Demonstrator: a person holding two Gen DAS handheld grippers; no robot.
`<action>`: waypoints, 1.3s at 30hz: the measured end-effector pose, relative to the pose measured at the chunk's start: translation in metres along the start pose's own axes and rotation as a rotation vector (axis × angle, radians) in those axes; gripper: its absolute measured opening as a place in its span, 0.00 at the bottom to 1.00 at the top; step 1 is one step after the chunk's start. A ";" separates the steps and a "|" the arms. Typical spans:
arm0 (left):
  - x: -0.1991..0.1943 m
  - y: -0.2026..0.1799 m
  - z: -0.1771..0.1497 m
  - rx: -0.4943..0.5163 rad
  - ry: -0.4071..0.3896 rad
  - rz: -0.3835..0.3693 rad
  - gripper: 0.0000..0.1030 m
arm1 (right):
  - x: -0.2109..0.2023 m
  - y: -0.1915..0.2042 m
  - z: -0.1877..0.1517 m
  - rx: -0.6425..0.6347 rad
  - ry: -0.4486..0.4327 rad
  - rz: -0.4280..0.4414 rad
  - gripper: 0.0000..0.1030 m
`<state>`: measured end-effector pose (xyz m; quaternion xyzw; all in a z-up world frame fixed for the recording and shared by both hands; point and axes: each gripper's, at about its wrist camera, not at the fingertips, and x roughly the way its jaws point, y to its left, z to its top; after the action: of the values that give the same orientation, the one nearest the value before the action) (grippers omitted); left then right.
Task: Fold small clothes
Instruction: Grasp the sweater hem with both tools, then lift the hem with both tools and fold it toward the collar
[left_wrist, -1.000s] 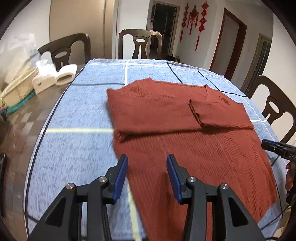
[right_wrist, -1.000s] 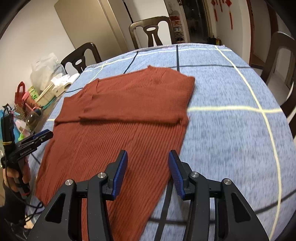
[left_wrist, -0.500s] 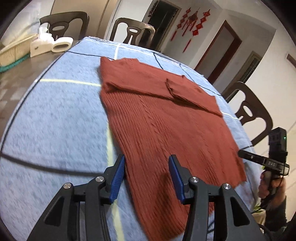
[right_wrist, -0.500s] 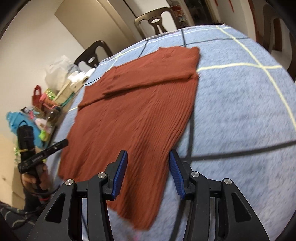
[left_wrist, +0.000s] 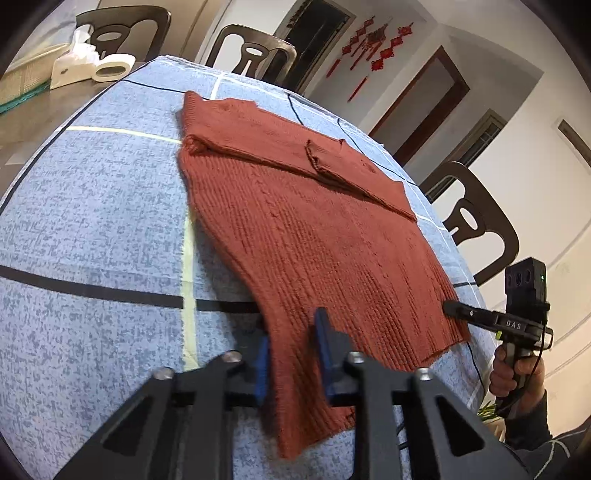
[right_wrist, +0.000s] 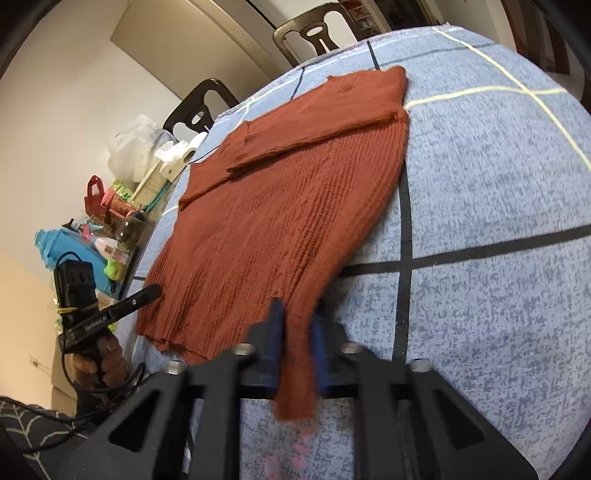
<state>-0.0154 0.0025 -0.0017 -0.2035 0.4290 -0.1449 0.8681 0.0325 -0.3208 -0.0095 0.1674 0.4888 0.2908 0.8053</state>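
A rust-red knit sweater (left_wrist: 310, 236) lies flat on the blue checked tablecloth (left_wrist: 92, 206), sleeves folded across its chest. My left gripper (left_wrist: 291, 354) is shut on the sweater's near left hem corner, the cloth pinched between the blue pads. My right gripper (right_wrist: 297, 347) is shut on the near right hem corner of the sweater (right_wrist: 295, 192), which hangs down between its fingers. Each gripper shows in the other's view, the right one (left_wrist: 458, 310) and the left one (right_wrist: 147, 293), at the hem's far corners.
Dark chairs (left_wrist: 476, 221) stand around the table. A white tissue holder (left_wrist: 92, 66) and a basket sit on the bare table part at the left. Bottles, bags and clutter (right_wrist: 110, 221) crowd the table's left end. The table's near edge is right under both grippers.
Both grippers moved back toward the near edge to the sweater's hem corners and closed on them. A second ago they were open above the sweater's lower body.
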 end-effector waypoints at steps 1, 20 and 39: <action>-0.001 0.001 0.000 -0.002 -0.001 0.006 0.09 | -0.001 -0.001 -0.001 0.001 -0.006 0.000 0.09; -0.030 0.020 0.010 -0.065 -0.080 -0.024 0.07 | -0.025 -0.008 -0.001 0.028 -0.083 0.038 0.08; 0.002 0.021 0.154 0.005 -0.170 0.010 0.07 | -0.015 -0.009 0.136 -0.017 -0.209 0.077 0.08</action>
<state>0.1113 0.0551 0.0717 -0.2107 0.3543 -0.1238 0.9026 0.1506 -0.3355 0.0597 0.2086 0.3928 0.3068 0.8415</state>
